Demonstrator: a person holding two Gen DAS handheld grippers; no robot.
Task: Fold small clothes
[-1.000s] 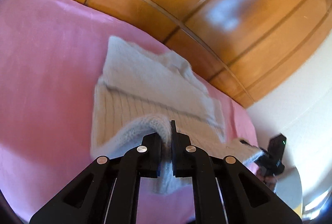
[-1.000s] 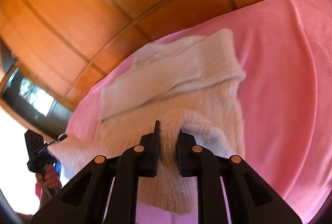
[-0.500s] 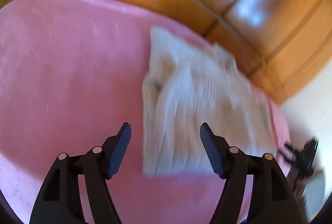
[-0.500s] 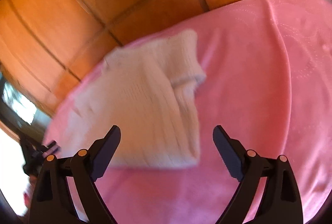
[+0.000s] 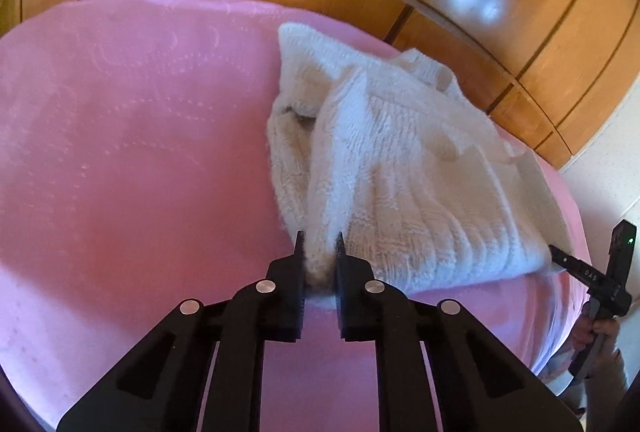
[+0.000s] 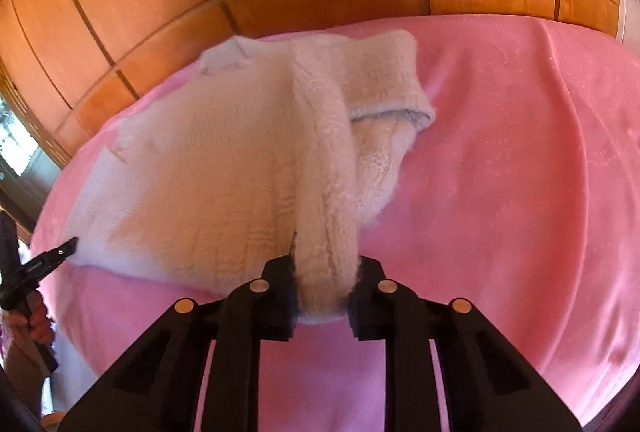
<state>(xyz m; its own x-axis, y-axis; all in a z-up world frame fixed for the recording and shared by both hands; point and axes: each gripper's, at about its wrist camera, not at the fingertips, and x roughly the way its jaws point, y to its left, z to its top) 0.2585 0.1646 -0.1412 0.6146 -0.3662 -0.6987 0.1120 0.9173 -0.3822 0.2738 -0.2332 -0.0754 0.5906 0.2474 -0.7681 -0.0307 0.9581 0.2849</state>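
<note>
Jaws closing on the white sweater [image 5: 404, 168], left hand-held gripper [image 5: 319, 244] and right hand-held gripper [image 6: 325, 252] tilt downward.

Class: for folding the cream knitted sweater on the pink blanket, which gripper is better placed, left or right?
Neither clearly: left gripper and right gripper are each closing on a near corner of the cream knitted sweater.

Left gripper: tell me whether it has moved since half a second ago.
Yes. The left gripper has come in toward the white sweater on the pink cover; jaws then wide and empty are closing on its near edge.
</note>
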